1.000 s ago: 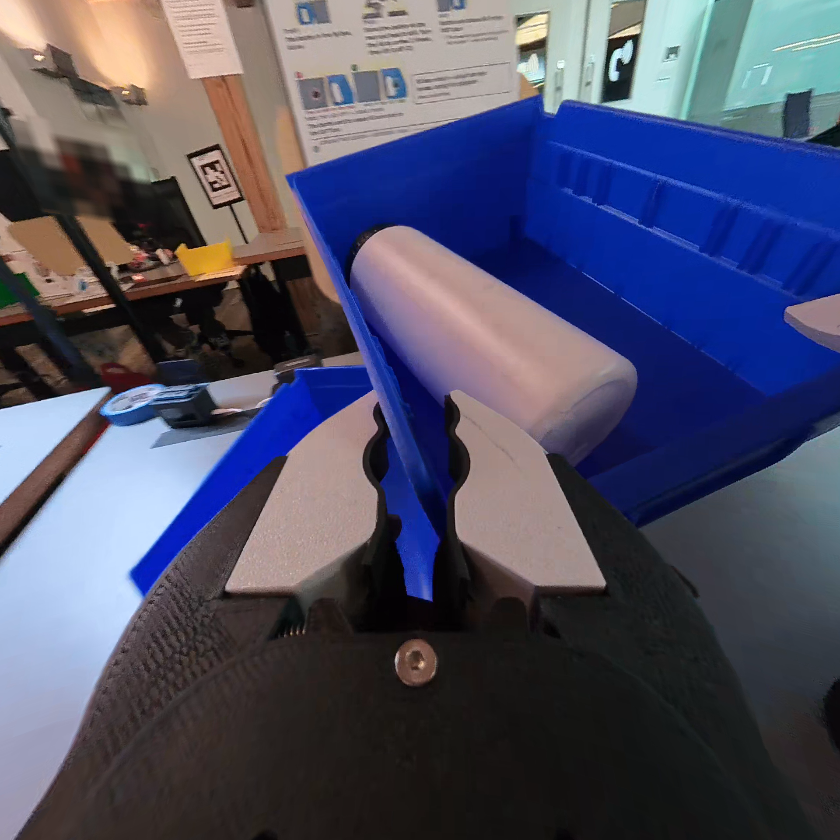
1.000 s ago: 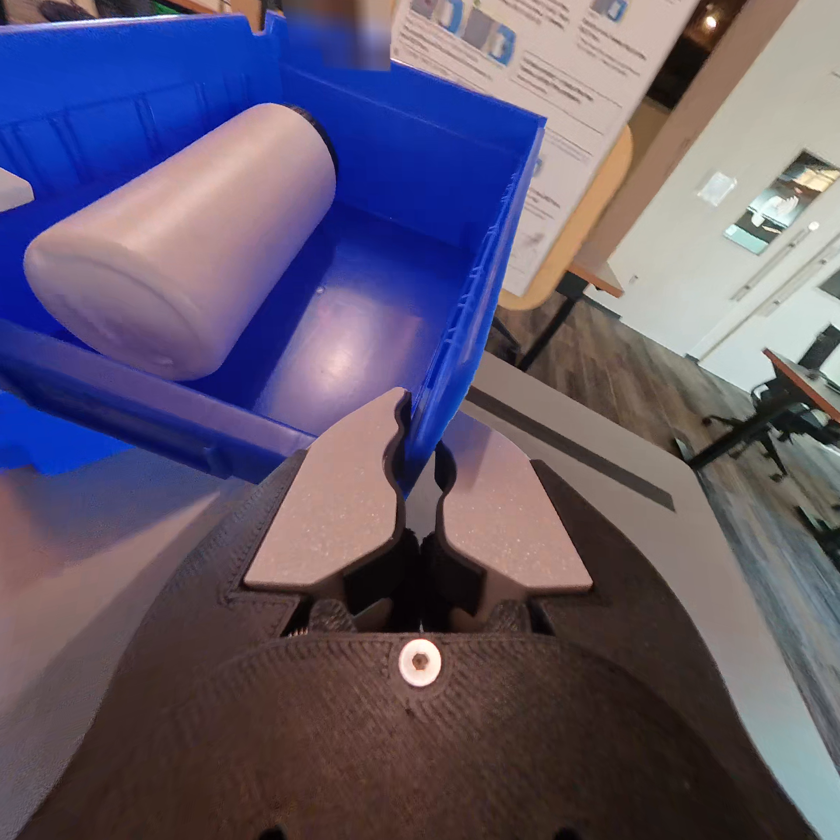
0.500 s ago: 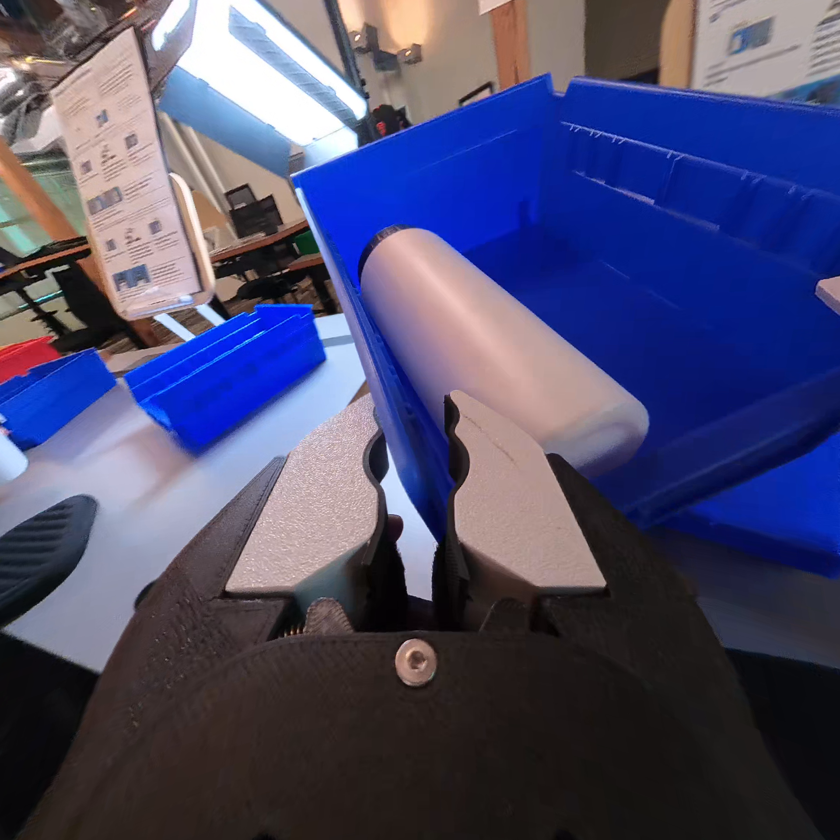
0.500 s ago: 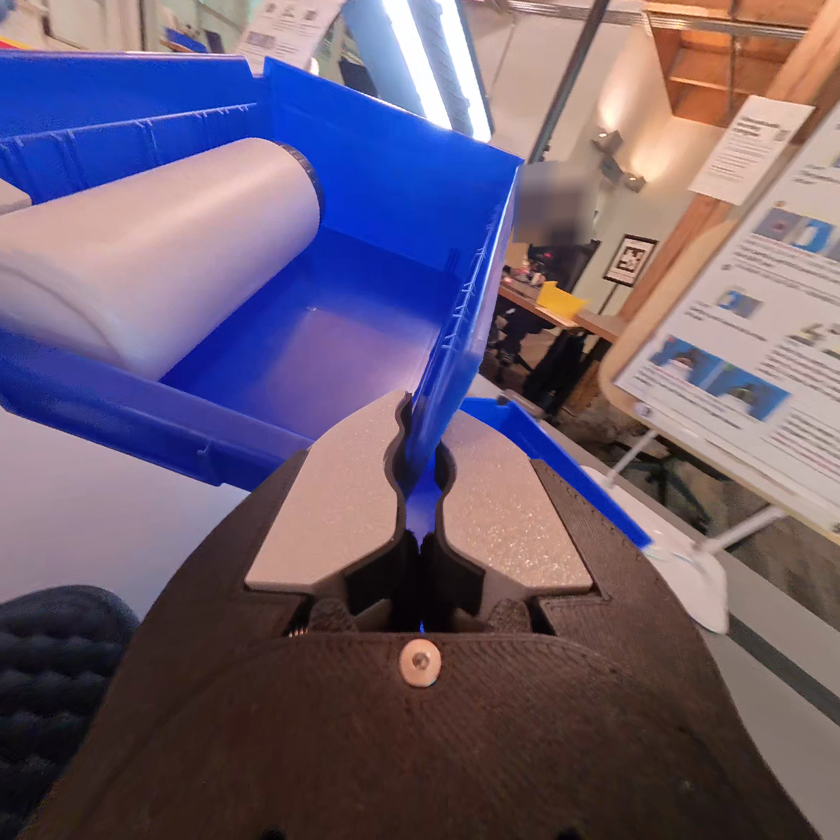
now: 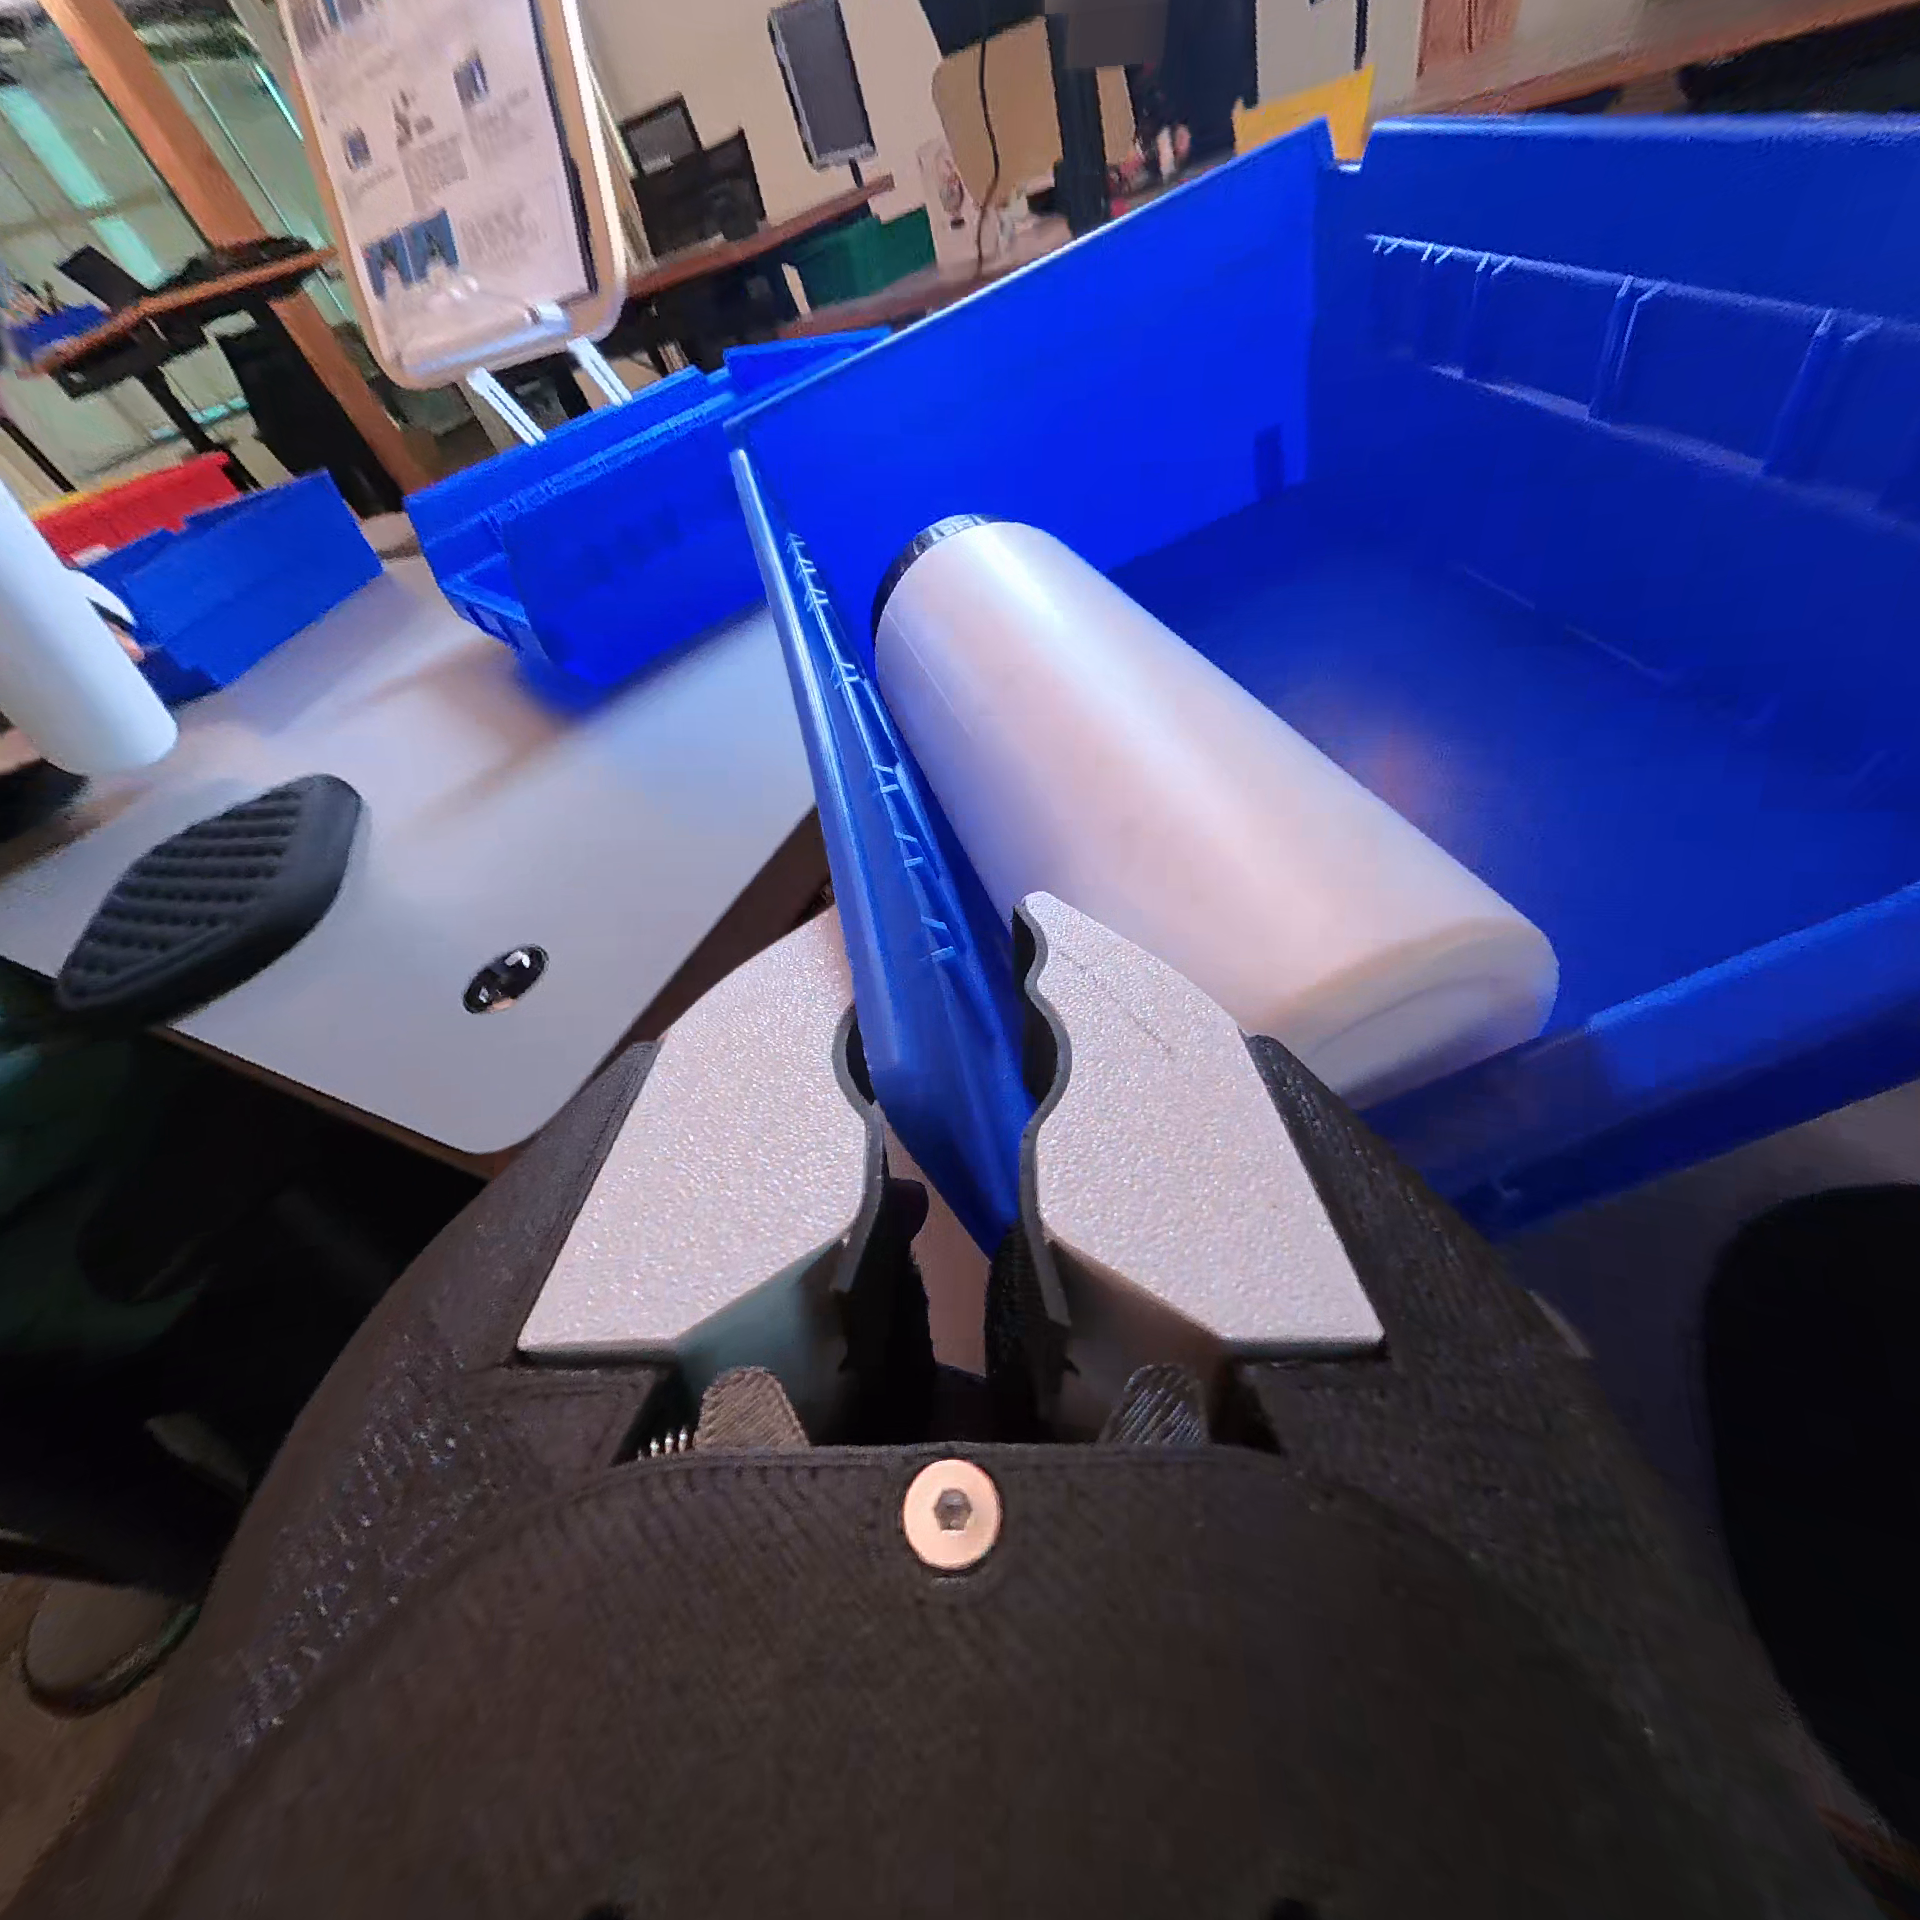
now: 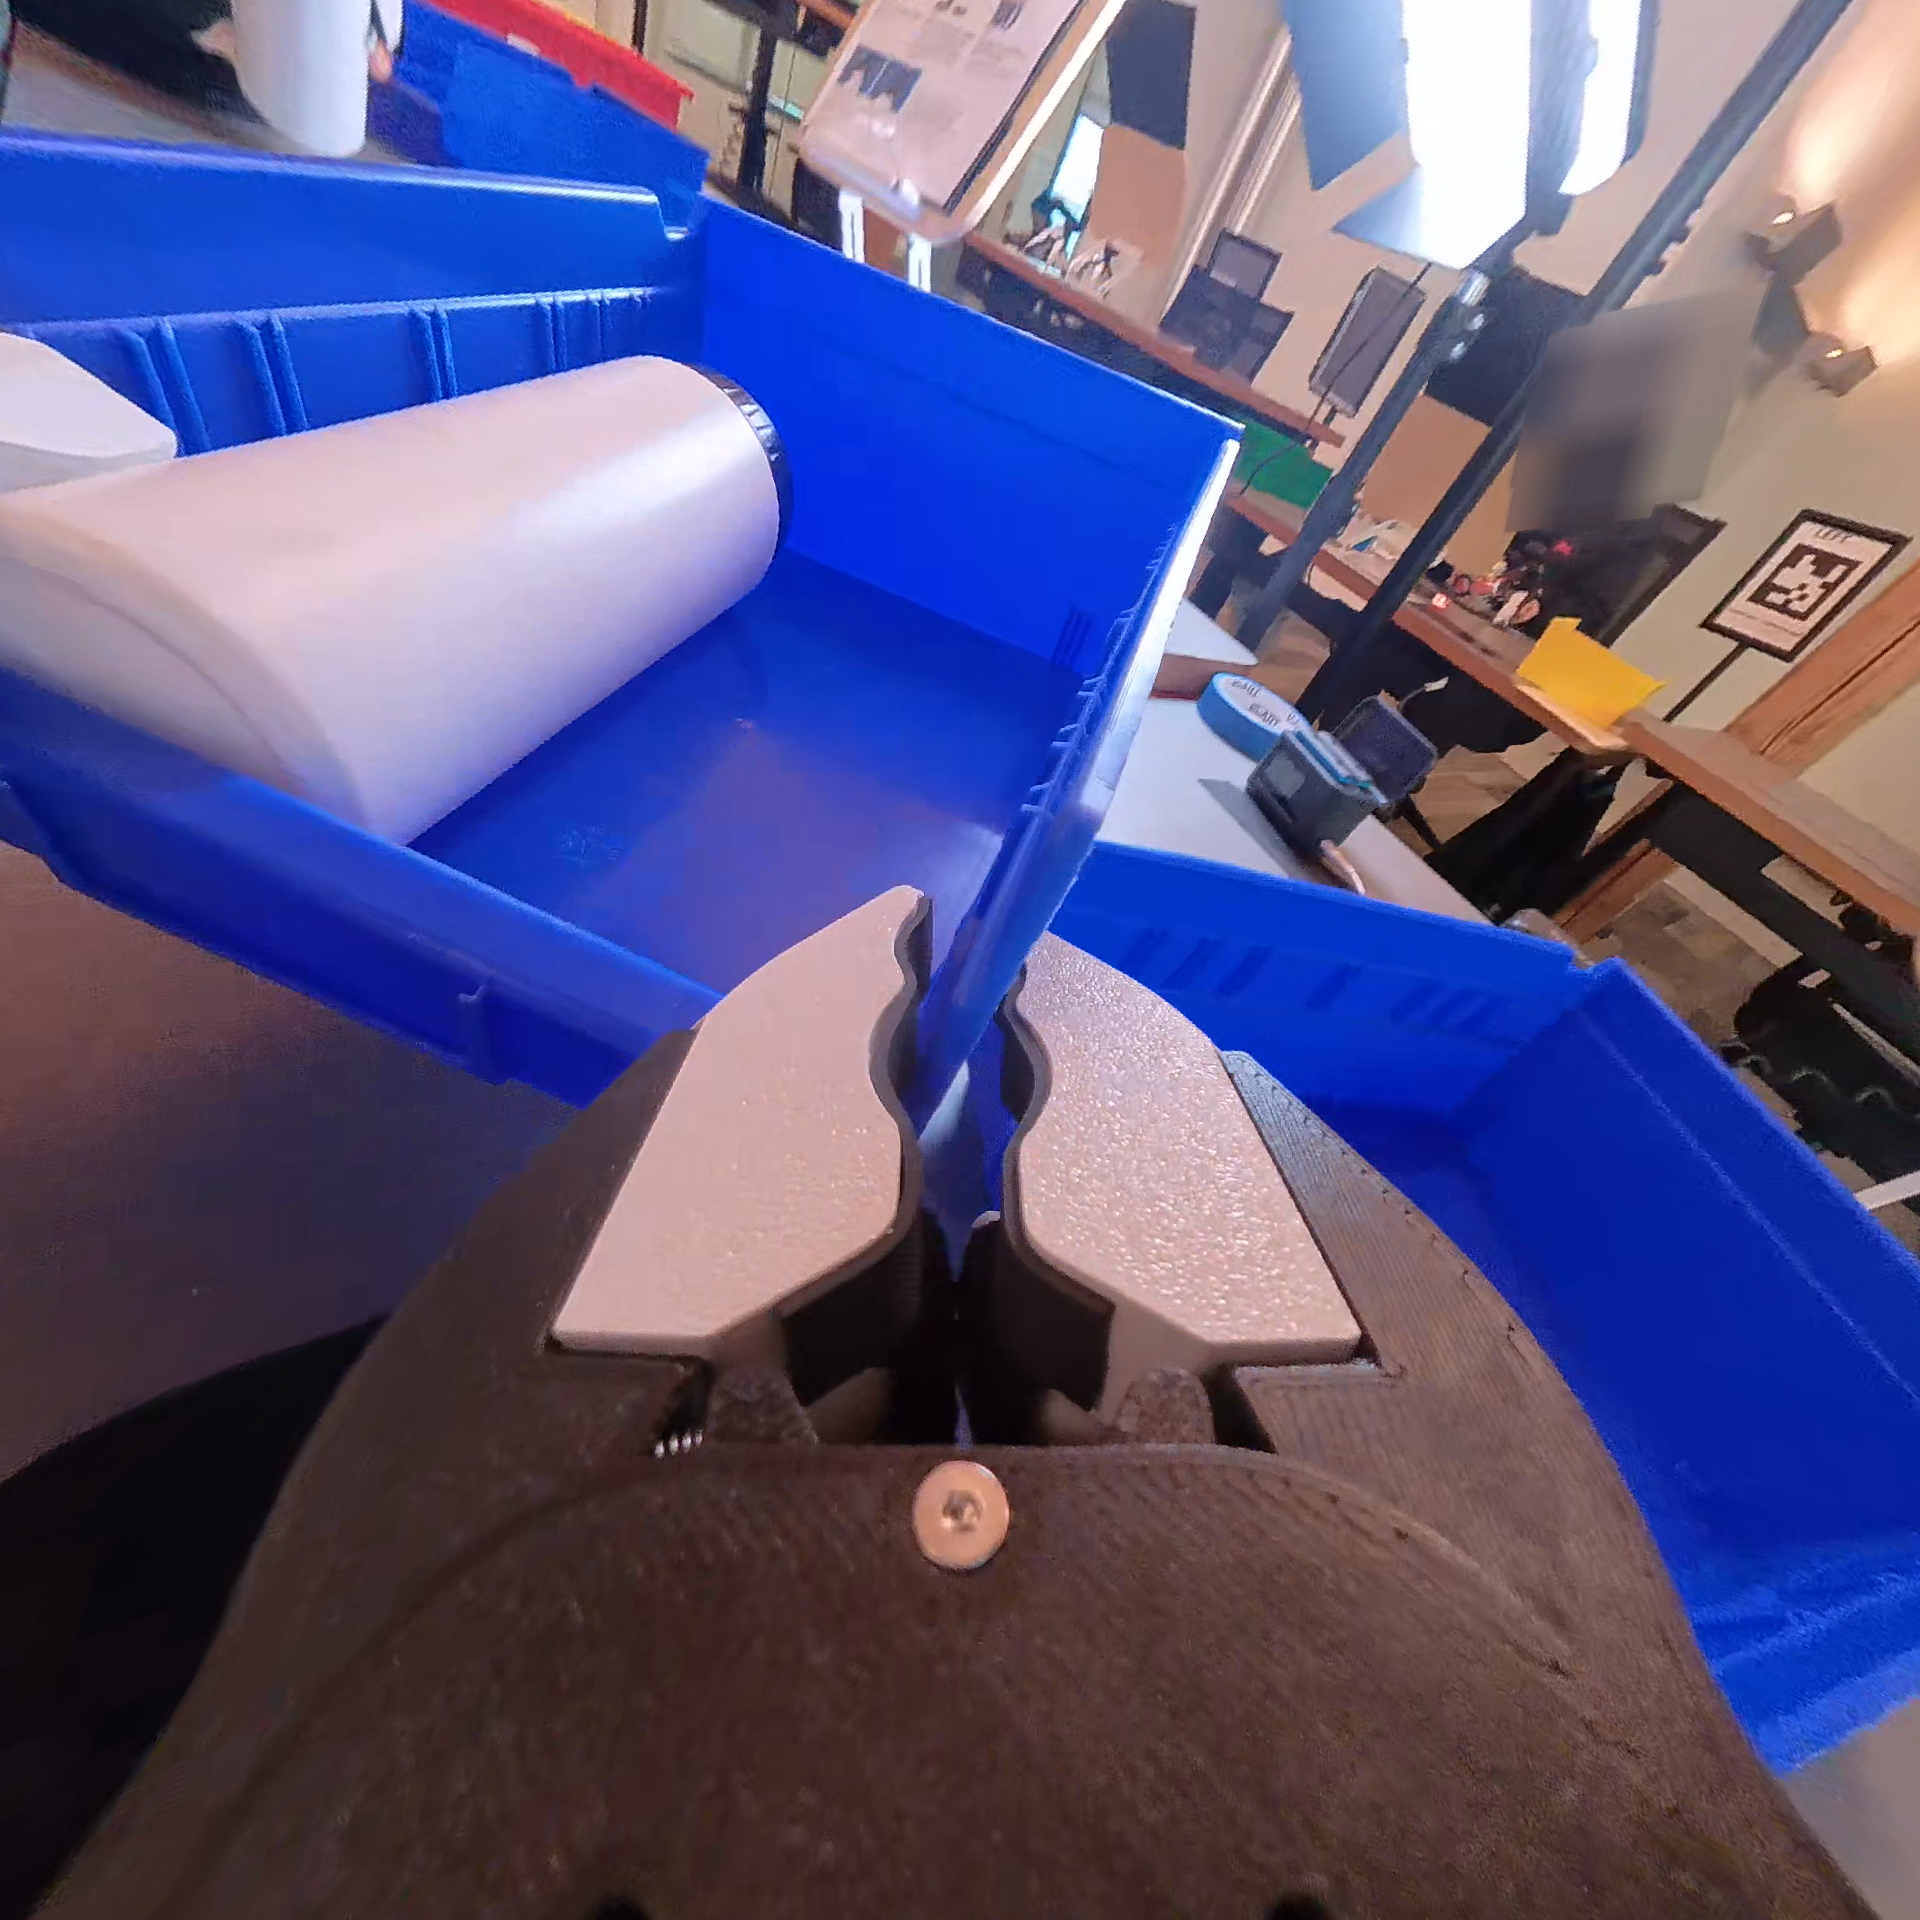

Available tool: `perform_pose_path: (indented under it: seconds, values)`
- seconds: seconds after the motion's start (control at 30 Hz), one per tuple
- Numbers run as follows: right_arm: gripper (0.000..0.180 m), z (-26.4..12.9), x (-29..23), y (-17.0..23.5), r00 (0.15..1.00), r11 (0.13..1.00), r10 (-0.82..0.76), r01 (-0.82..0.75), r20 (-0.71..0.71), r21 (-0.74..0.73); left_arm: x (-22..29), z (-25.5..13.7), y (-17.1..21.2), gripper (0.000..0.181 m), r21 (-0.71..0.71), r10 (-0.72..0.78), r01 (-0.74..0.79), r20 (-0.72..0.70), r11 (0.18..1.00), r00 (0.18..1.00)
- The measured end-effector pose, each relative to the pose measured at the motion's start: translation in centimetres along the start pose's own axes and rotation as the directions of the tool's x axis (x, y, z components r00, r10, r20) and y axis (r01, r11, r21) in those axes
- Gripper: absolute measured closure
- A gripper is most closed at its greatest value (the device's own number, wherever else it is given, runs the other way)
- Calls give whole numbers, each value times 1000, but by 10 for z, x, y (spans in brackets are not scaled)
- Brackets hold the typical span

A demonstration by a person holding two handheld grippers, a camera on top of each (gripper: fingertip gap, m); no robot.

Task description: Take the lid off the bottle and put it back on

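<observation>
Since a second ago you have swung the whole blue bin around with both grippers — the poster board that filled the background of your left view now stands off to the upper left, and other blue bins have come into sight behind.

In the left wrist view, your left hand-held gripper (image 5: 940,1023) is closed down on the left side wall of the blue bin (image 5: 1621,395), the wall pinched between the two grey fingers (image 5: 1174,1153) with only the wall's thickness between them. The bottle (image 5: 1153,790) lies on its side inside the bin, pressed along that same wall, its flat base toward you and its dark lid (image 5: 920,545) at the far end, on the bottle. To the left a pale surface (image 5: 499,790) carries more blue bins (image 5: 592,561) and a white cylinder (image 5: 62,686) at the frame edge; a poster board (image 5: 457,177) stands behind.

In the right wrist view, your right hand-held gripper (image 6: 964,1023) is likewise clamped on the bin's opposite side wall (image 6: 1101,727), fingers nearly together around the plastic. The bottle (image 6: 395,582) rests at the far left of the bin floor — well apart from this gripper — with its lid (image 6: 764,436) pointing away. A second blue bin (image 6: 1621,1195) sits just below and to the right, and a roll of blue tape (image 6: 1247,712) lies on the surface beyond.
</observation>
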State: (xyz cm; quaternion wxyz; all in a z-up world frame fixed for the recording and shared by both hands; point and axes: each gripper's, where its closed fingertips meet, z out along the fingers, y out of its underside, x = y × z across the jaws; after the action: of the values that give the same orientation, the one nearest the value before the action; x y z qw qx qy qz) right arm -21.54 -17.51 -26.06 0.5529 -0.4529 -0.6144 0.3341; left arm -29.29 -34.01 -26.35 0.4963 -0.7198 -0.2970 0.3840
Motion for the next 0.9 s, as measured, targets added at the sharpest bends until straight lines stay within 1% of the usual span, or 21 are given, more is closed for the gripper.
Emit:
perform_pose_path:
  seconds: [0.2, 0.33, 0.47, 0.5, 0.53, 0.57, 0.63, 0.7, 0.77, 0.83, 0.9]
  values:
    - [168, 6, -14, 32, 999, 994, -6, 11, 45, -105, 11, 11, 35, 159, -72, -22, 18, -54, 997, 998]
    - [166, 5, -21, 53, 997, 985, 9, 4, 77, -171, 17, 17, 47, 159, -73, -3, -3, -82, 997, 997]
    - [161, 7, -33, 76, 987, 956, 14, 35, 163, -291, 15, 23, 53, 156, -64, 67, -72, -84, 995, 994]
    - [158, 7, -34, 73, 982, 957, 14, 41, 188, -287, 15, 23, 53, 156, -72, 69, -76, -100, 994, 993]
    - [145, 4, -36, 68, 974, 964, 5, 56, 225, -262, 15, 23, 53, 154, -79, 63, -74, -125, 994, 990]
    - [128, 1, -37, 62, 969, 970, -6, 65, 246, -234, 15, 23, 50, 144, -70, 55, -66, -141, 995, 989]
    - [104, -11, -35, 47, 966, 981, -24, 73, 257, -179, 5, 20, 39, 128, -38, 63, -68, -110, 997, 992]
    - [94, -27, -15, 35, 982, 990, -47, 70, 181, -124, -11, 17, 23, 119, 9, 81, -81, -39, 997, 996]
    - [91, -45, 19, 34, 997, 993, -60, 64, 41, -97, -20, 10, -2, 119, 112, 60, -61, 8, 992, 998]
    - [89, -62, 55, 44, 994, 991, -55, 42, -98, -126, -20, -1, -29, 119, 221, 35, -40, 27, 974, 999]
    - [80, -73, 81, 59, 981, 983, -33, -3, -189, -186, -10, -9, -50, 119, 292, 37, -40, 17, 955, 999]
